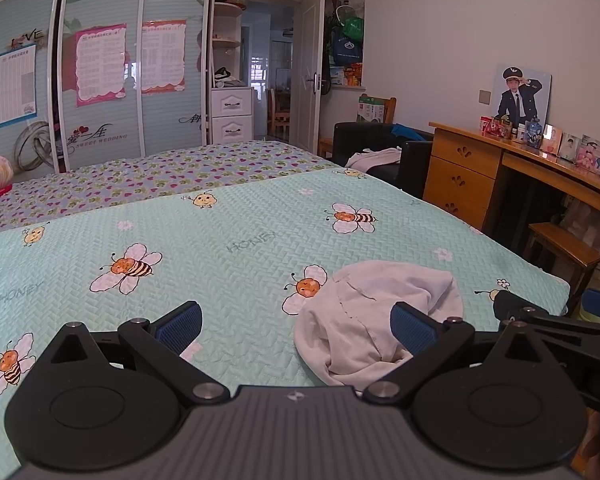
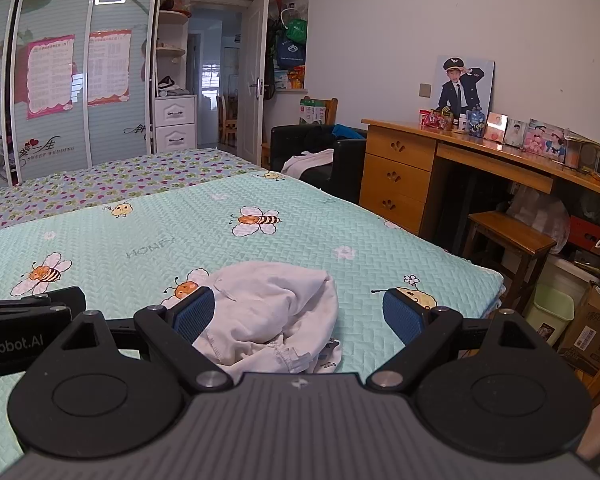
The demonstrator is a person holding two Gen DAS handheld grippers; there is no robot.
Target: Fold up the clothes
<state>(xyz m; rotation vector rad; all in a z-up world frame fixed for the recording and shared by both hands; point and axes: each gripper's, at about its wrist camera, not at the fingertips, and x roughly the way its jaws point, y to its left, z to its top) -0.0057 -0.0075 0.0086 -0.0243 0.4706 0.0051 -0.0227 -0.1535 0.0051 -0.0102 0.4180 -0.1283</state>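
Hand-held gripper (image 2: 300, 316), "HONEY" bedspread (image 2: 148, 248), "nRobot.AI"

Open bedspread (image 1: 228, 240) around crumpled garment (image 2: 276, 304)

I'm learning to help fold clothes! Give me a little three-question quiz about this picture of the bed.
1. True or false: the white garment lies neatly folded on the bee-print bedspread.
2. Pick one. The right gripper has its fingers: A) spread open, B) shut on the garment, C) out of view.
3. Fill in: in the left wrist view, the garment lies toward the ____ side of the left gripper.

Key:
1. False, it is a crumpled heap.
2. A.
3. Right.
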